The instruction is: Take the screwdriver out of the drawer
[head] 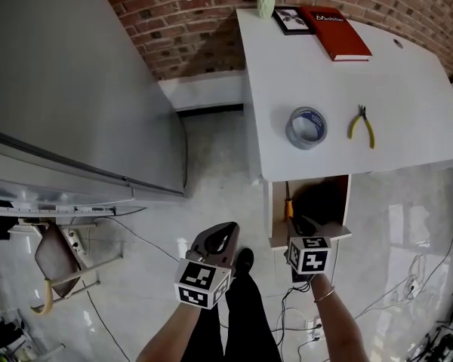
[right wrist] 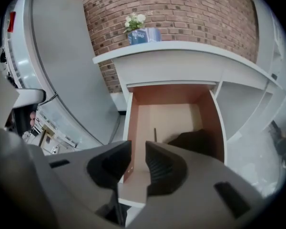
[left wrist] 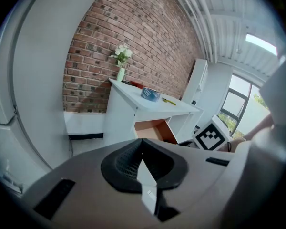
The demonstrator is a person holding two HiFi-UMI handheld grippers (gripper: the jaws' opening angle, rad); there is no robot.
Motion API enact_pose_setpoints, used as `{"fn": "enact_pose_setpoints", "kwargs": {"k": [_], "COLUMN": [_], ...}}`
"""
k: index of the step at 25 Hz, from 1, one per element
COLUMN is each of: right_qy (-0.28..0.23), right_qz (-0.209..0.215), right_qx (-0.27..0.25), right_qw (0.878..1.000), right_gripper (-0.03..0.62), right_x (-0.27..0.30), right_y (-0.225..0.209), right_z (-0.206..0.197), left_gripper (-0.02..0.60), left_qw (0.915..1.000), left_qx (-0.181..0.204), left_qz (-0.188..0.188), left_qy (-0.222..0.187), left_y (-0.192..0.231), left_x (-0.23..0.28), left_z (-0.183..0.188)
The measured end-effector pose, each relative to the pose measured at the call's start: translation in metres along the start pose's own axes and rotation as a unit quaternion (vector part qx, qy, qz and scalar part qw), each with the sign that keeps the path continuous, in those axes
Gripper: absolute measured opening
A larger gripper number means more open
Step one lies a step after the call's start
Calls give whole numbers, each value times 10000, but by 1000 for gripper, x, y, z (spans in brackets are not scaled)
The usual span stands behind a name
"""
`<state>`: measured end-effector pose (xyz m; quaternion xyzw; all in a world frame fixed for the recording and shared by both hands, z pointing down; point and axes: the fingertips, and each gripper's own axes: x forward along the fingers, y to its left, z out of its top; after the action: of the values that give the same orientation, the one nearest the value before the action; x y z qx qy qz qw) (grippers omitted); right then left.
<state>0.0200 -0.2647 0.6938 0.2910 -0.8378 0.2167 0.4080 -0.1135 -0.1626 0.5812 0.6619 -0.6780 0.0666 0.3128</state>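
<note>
Although the right tool [right wrist: 138,151], ribbed jaws apart, hides part of the wooden drawer [head: 345,202], the orange-handled screwdriver [head: 288,204] shows at its nine o'clock; the left tool [left wrist: 142,149] is closed.

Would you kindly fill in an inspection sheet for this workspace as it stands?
Surface: white desk, mostly bare.
Job's things: screwdriver lies inside the open drawer, not held.
Clutter: tape roll, pliers, red book, picture frame and vase on the desk.
Tools: left tool shut, empty, away from the drawer; right tool open, empty, at the drawer front.
Cables: loose cables on the floor.
Surroundings: brick wall behind; grey panel at left.
</note>
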Motion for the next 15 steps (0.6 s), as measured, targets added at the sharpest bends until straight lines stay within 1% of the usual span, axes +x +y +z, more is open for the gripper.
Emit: {"fn": "enact_pose_setpoints", "kwargs": {"k": [6,15], "right_qy": [436,879], "right_qz": [-80,-159], "right_qx": [-221,-418], "right_qw": [9988,9951], "right_gripper": [92,92], "right_x": [45,89], "right_y": [-19,-43], "right_z": [-17,-33], "left_gripper": [-8,-8], "left_qw": [9995,9982], "left_qx": [-246,-337], "left_qz": [200,474], "left_qy": [55,115], "left_y": [13,38], "left_x": [5,11], "left_z": [-22,-40]}}
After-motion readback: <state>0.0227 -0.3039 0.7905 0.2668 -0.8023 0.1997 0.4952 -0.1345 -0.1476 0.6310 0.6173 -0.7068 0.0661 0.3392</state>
